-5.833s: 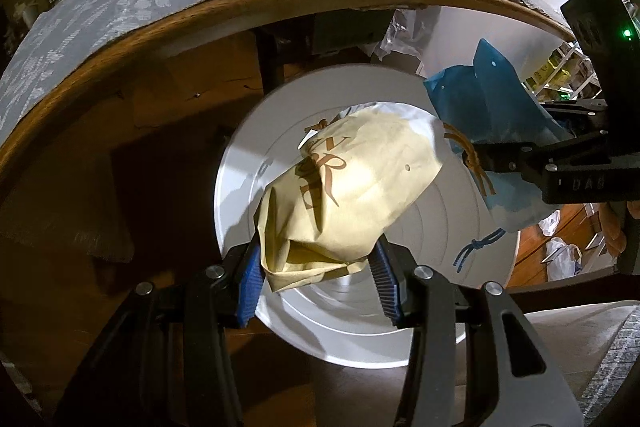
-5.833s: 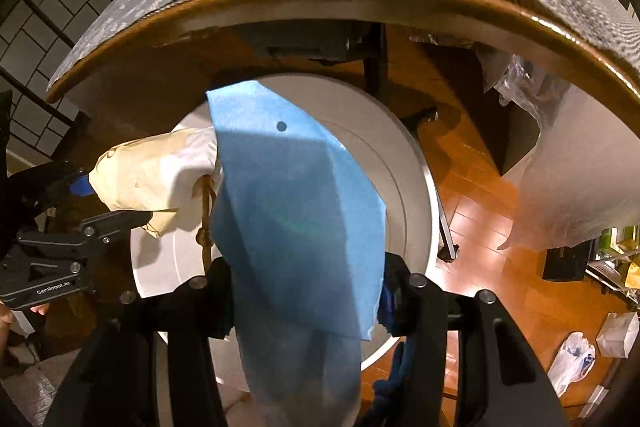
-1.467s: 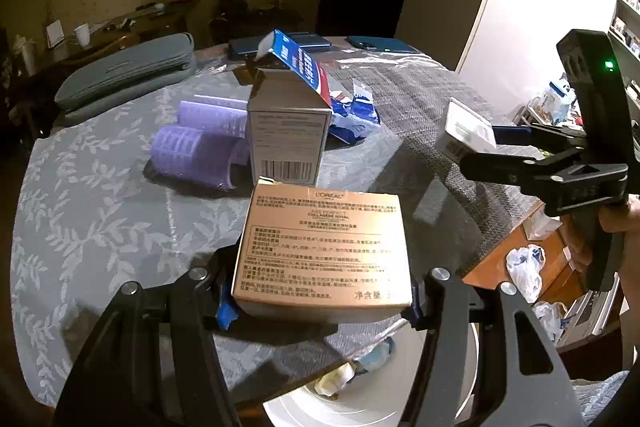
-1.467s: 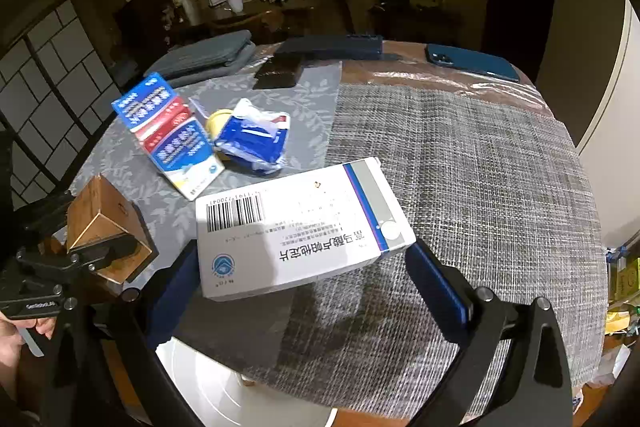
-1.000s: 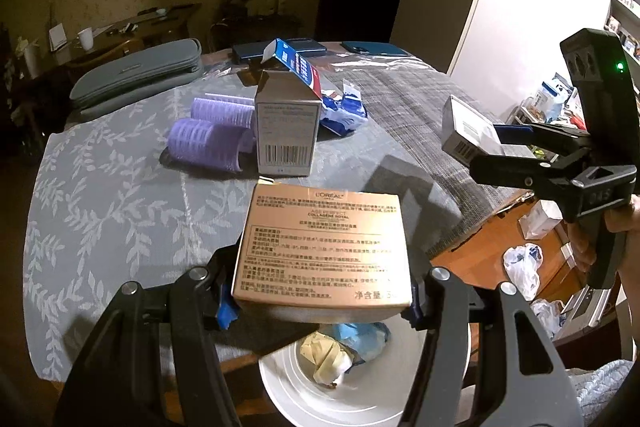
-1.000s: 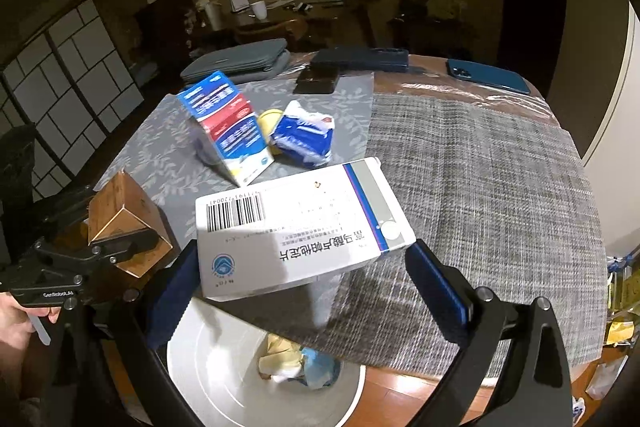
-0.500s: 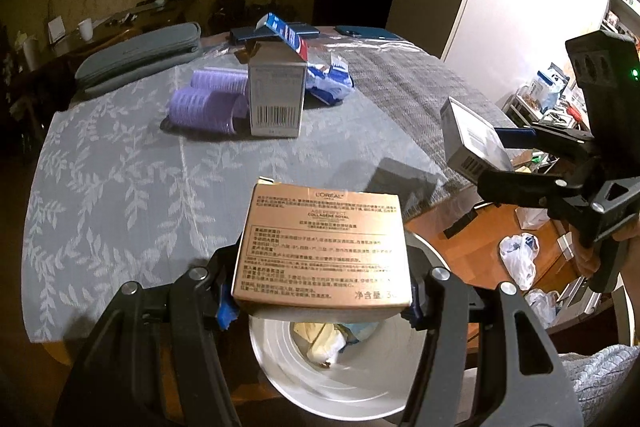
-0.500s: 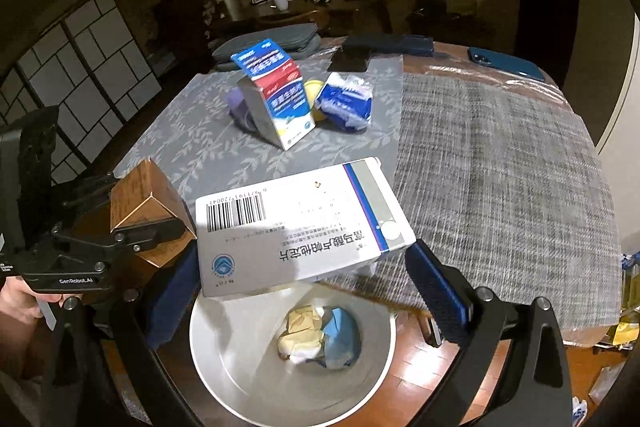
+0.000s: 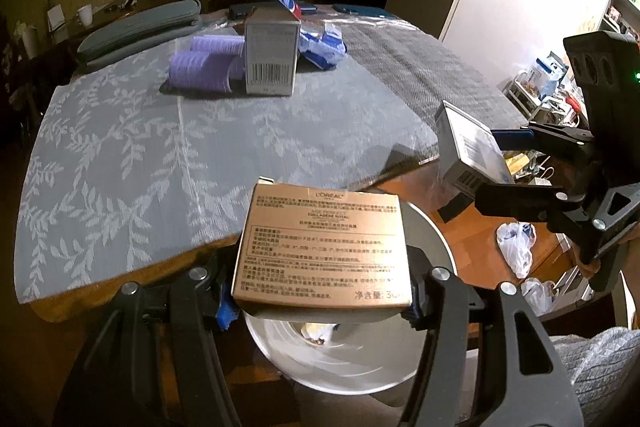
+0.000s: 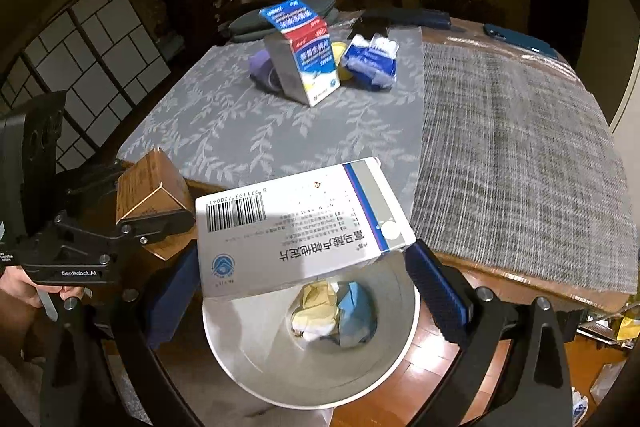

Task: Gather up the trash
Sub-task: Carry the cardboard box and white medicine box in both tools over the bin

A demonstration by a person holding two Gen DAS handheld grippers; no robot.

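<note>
Brown carton (image 9: 322, 247) clamped in left hand-held gripper (image 9: 320, 291) | right hand-held gripper (image 10: 308, 291) clamps white box (image 10: 300, 227) | both above bin (image 10: 256, 359)

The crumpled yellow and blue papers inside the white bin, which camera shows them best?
The right wrist view: the crumpled yellow and blue papers lie in plain sight at the bottom of the round white bin. In the left wrist view the brown cardboard box covers most of them, so only a sliver shows.
</note>
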